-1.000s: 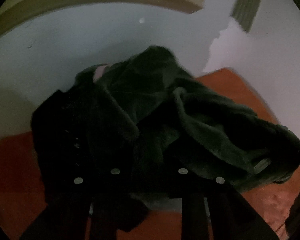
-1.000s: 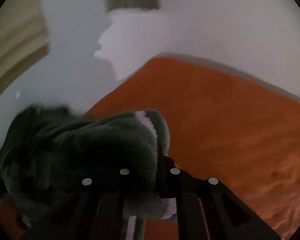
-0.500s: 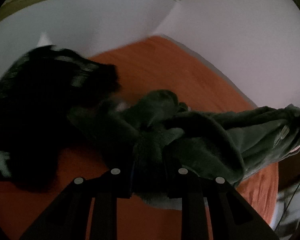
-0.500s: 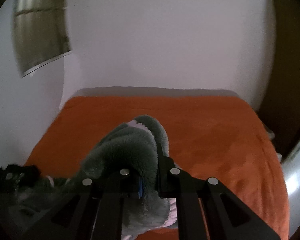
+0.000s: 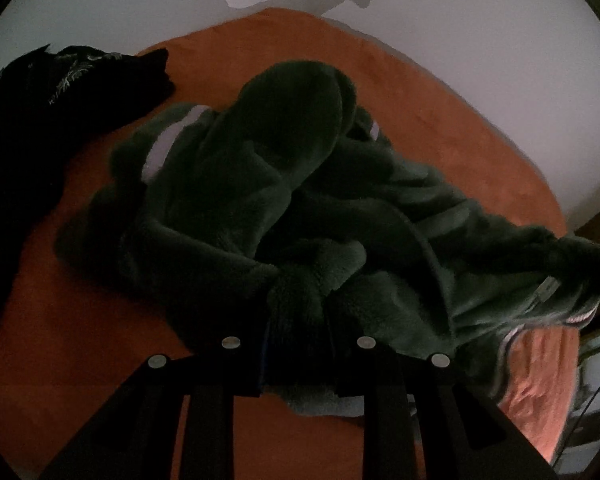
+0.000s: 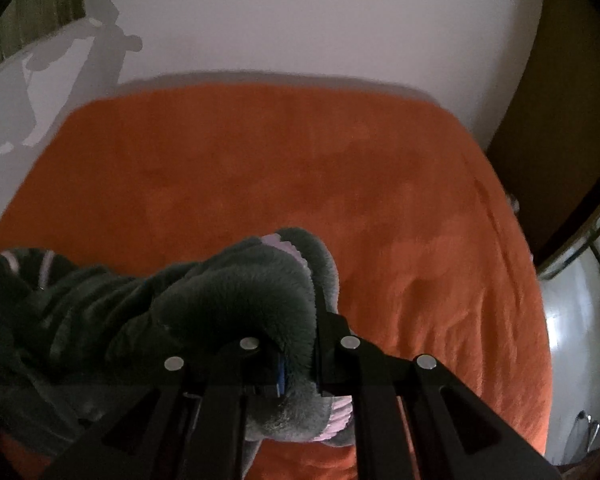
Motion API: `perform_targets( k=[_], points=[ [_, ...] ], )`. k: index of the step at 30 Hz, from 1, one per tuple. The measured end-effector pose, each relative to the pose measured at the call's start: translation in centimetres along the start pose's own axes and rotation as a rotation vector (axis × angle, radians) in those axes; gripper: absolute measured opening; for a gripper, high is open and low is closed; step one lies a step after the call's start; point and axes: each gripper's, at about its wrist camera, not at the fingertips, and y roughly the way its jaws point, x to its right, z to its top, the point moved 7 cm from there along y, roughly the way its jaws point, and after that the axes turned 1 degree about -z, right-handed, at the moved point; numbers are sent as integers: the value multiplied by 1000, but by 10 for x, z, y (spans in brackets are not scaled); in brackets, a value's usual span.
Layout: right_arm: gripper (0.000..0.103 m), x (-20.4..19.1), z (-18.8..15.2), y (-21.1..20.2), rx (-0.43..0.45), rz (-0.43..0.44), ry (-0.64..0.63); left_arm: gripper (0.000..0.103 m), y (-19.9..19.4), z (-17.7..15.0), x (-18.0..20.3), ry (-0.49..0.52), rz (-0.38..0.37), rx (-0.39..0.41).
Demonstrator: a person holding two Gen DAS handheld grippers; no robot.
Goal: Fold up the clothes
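While the dark green fleece (image 5: 284,184) lies in a rumpled heap across the orange bed (image 6: 300,168), each hand-held gripper has a piece of it. The left hand-held gripper (image 5: 298,320) is clamped on a thick bunch of pile at the near edge of the heap. The right hand-held gripper (image 6: 296,340) is closed on a hem with a pale ribbed trim, which curls up and over its jaws. Between the two grips the cloth runs in one loose band, part of it raised off the bed toward the right.

A second garment, a black one (image 5: 40,112), sits bunched at the far left of the bed, just beside the fleece; I cannot tell whether they touch.

The fleece looks soft, bulky and limp, so I judge it will sag and bunch rather than hold a line, and its deep pile should give the jaws good friction. It is probably light for its size, though a thick wad fills the jaws fast. The trimmed hems and cuffs, marked by pale stripes (image 5: 158,148), seem the best places to take hold, since they mark true edges. The fleece is not folded; it lies crumpled with the sleeves tangled.
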Motion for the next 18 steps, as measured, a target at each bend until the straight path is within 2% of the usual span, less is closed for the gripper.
perform_targets(
  k=[4,7,8,10,12,15,18],
  points=[
    [9,-3,-5,12,-23,-4,17,25,-1,-3,0,23,6,10],
    [13,2,-8,14,-39,8,26,33,-3,-1,5,32,11,16],
    [19,2,-12,15,-55,14,23,36,-3,-2,8,28,4,15],
    [29,0,-18,13,-82,17,19,51,-4,-1,7,4,-28,9],
    [41,0,-25,10,-95,23,28,59,-11,0,8,-11,-49,14],
    [53,3,-36,4,-94,34,69,63,-20,2,10,-33,-82,23],
    [60,1,-46,-11,-91,60,109,67,-32,5,11,-49,-109,39]
  ],
)
